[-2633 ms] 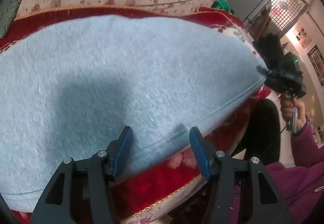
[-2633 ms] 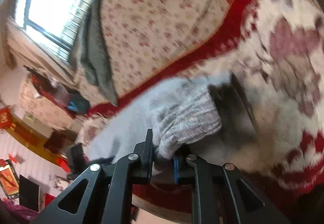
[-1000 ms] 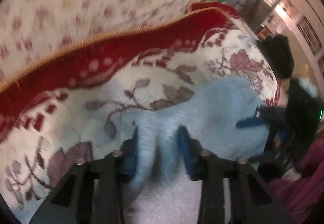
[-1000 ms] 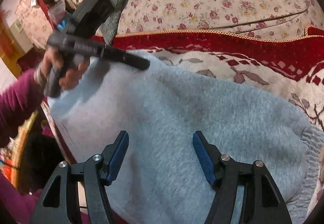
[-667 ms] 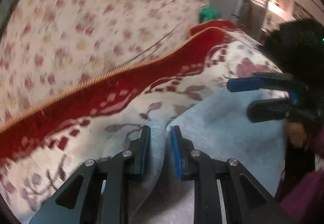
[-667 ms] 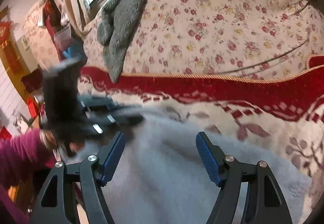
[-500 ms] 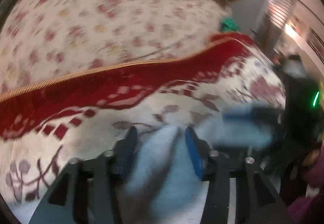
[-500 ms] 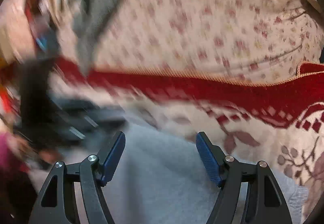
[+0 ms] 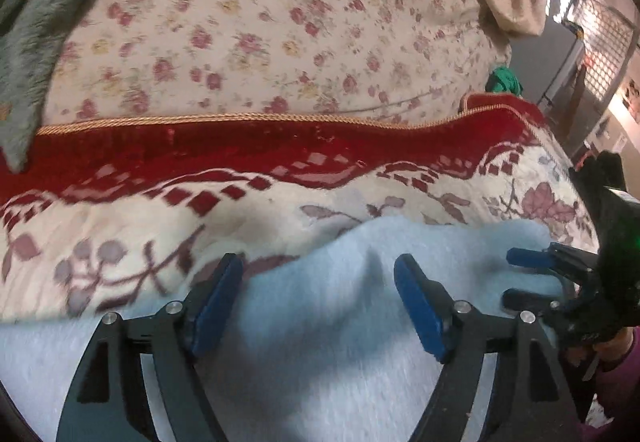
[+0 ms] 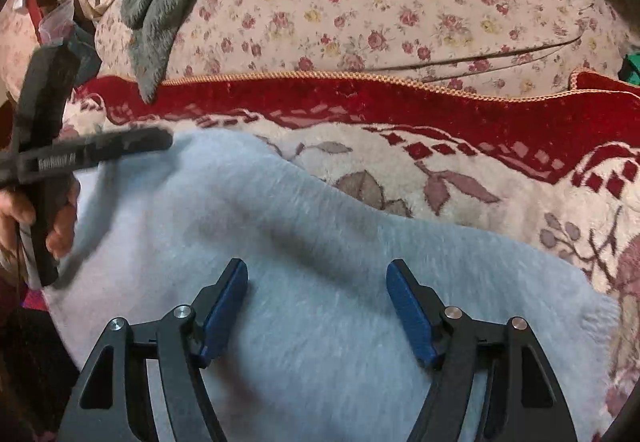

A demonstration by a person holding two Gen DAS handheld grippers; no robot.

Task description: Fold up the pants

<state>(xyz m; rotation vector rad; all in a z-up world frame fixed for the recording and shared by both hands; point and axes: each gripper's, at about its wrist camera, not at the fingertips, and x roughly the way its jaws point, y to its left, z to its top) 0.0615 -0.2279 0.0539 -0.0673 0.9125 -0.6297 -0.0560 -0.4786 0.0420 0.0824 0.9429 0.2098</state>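
The pale blue pants [image 10: 328,282] lie folded flat on the red-and-cream blanket [image 10: 460,146] near the bed's front edge, long axis running side to side. The left tool [image 9: 318,300] and right tool [image 10: 316,302] both hover wide open, holding nothing, over opposite ends, the left over the plain end, the right nearer the ribbed cuff end.

Both wrist views close above pants [image 9: 320,342], facing bedding.

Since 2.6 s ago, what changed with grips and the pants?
Right gripper let go of the ribbed cuff. Left gripper clamped the fabric near 0.7 s ago, carried it over, then opened. Both now hover open above the light blue pants, which look folded shorter. Red patterned blanket and floral quilt unchanged.
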